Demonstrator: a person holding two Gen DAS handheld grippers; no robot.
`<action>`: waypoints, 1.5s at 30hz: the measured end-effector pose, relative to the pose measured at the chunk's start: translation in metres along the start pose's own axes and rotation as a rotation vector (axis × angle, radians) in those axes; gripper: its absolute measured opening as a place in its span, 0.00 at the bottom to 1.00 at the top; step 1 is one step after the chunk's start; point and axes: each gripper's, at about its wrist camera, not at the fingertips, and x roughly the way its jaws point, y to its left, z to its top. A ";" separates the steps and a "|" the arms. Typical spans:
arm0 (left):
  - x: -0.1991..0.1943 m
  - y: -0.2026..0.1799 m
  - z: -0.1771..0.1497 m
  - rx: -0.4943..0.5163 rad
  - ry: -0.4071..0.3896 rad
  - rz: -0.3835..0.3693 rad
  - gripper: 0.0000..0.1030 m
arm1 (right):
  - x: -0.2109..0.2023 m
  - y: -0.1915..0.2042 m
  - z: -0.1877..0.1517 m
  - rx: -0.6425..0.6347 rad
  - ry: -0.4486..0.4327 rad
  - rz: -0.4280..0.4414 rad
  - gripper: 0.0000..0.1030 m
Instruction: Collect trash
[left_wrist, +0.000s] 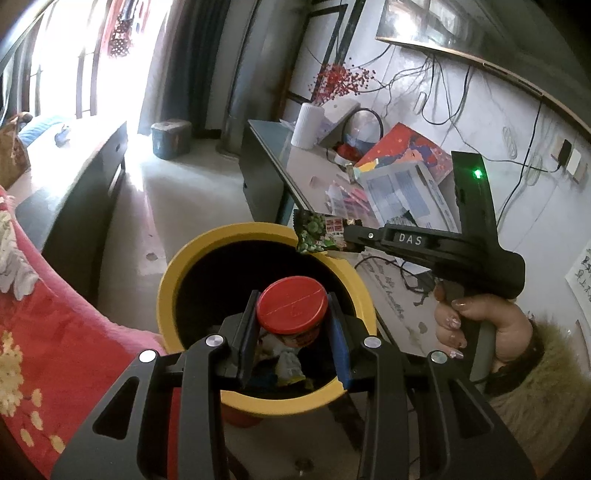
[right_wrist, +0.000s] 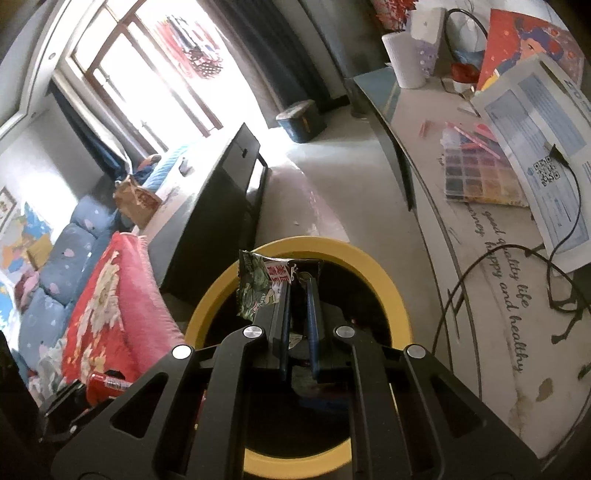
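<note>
Both claws, left (left_wrist: 291, 325) holding jar (left_wrist: 292, 309), right (right_wrist: 298, 295) pinching wrapper (right_wrist: 258, 286), over bin (left_wrist: 173, 280).

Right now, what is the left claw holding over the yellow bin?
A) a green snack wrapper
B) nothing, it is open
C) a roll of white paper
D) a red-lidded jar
D: in the left wrist view the left claw is shut on the red-lidded jar, its fingers pressing both sides of it above the yellow bin; the green snack wrapper is in the right claw.
</note>
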 end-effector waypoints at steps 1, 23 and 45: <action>0.003 -0.001 0.000 0.001 0.003 0.000 0.32 | 0.001 -0.001 0.000 0.003 0.001 -0.005 0.05; 0.034 0.011 -0.005 -0.052 0.035 0.023 0.84 | 0.010 -0.005 -0.012 0.029 0.050 -0.015 0.39; -0.121 0.069 -0.032 -0.170 -0.194 0.392 0.94 | -0.077 0.121 -0.069 -0.265 -0.164 0.097 0.89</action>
